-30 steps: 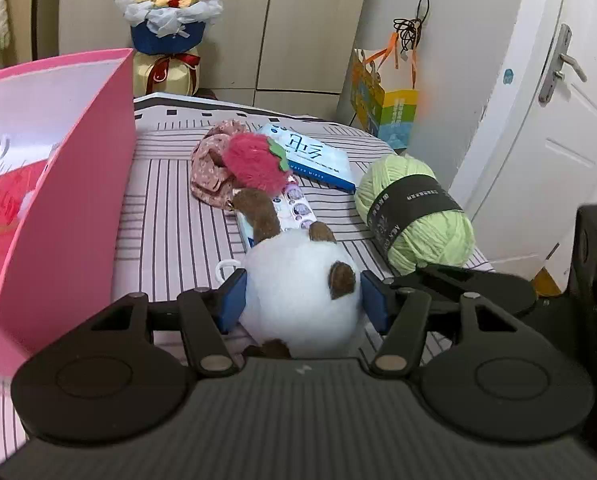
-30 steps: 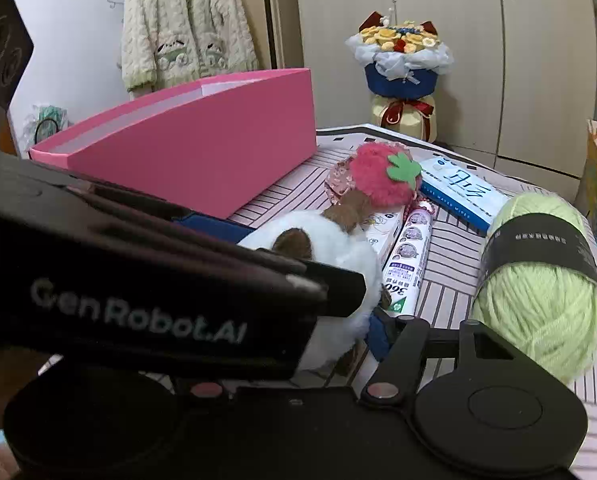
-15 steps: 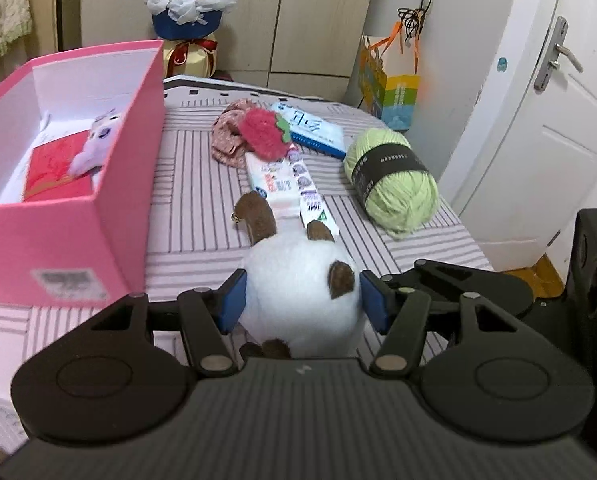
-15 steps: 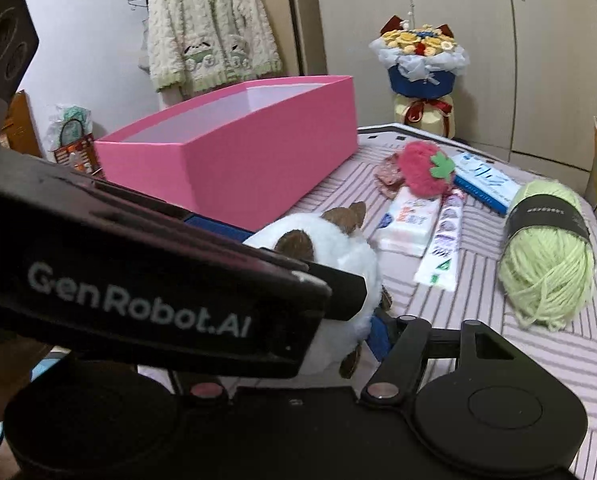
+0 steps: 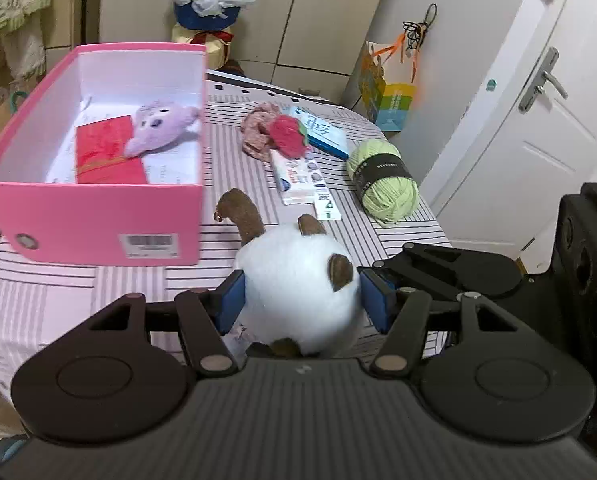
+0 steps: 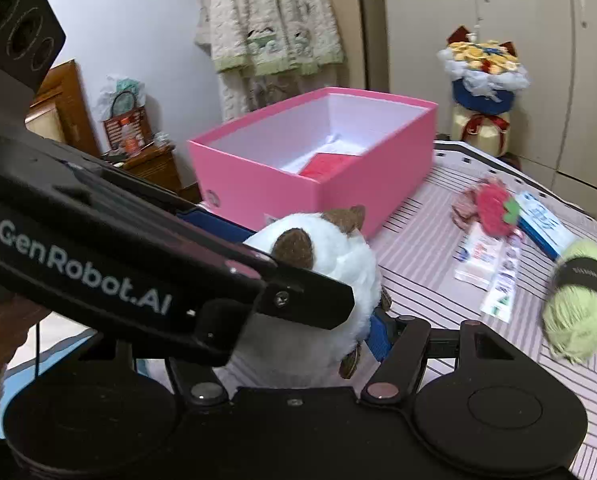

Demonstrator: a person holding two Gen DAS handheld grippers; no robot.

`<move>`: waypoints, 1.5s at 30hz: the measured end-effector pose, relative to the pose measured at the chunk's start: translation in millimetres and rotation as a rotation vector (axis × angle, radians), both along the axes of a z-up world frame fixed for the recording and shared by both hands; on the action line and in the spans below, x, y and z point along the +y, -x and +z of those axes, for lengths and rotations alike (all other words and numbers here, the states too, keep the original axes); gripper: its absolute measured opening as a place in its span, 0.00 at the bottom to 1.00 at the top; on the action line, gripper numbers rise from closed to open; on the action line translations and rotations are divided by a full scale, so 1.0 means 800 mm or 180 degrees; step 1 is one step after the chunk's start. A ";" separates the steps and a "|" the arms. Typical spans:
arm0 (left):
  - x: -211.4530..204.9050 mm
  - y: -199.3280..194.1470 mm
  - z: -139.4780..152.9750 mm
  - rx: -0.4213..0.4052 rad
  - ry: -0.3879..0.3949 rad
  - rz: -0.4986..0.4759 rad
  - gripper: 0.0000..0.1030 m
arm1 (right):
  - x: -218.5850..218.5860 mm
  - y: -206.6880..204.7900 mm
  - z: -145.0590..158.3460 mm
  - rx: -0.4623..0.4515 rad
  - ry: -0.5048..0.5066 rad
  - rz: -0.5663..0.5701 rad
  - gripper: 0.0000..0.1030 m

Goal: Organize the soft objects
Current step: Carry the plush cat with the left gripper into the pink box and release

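While the left gripper [image 5: 300, 300] has its blue fingers [image 5: 231, 300] pressed into both flanks of the plush toy [image 5: 298, 292], the toy hangs above the striped counter [image 5: 138, 280], just right of the pink box's [image 5: 98, 224] near corner. Toy: round white fluffy body, brown felt ears, one long brown limb sticking up toward the box, brown patches low on the body. Pile looks compressed where the pads bite. Right gripper [image 6: 298, 344] sits close behind the same toy; its left finger is hidden by the other tool, so its grip cannot be told. Inside the box: a lilac plush [image 5: 158, 128] lying on a red envelope [image 5: 106, 156]. Right of the box, well apart: green yarn ball [image 5: 382, 180].
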State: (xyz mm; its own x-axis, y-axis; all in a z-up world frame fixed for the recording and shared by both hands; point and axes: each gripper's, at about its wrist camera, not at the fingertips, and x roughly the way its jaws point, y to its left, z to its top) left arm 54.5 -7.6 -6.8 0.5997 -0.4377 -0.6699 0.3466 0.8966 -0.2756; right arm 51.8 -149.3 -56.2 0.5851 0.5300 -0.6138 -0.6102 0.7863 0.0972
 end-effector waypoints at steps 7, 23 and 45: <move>0.049 -0.008 0.043 -0.0025 0.0008 0.0066 0.58 | 0.048 -0.011 0.047 0.0032 -0.0013 0.0143 0.71; 0.153 -0.142 0.096 -0.0443 0.0234 0.0108 0.60 | 0.131 -0.154 0.107 -0.0250 -0.0064 0.0399 0.71; 0.163 -0.352 -0.011 0.0267 0.0406 0.0416 0.60 | 0.177 -0.365 0.029 0.0661 0.0580 0.0387 0.71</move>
State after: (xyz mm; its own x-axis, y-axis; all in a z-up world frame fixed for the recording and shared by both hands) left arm 336.5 123.2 -15.4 0.6014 -0.4445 -0.6639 0.2006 0.8884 -0.4130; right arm 344.1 -8.0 -33.1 0.3761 0.4585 -0.8052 -0.6827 0.7247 0.0938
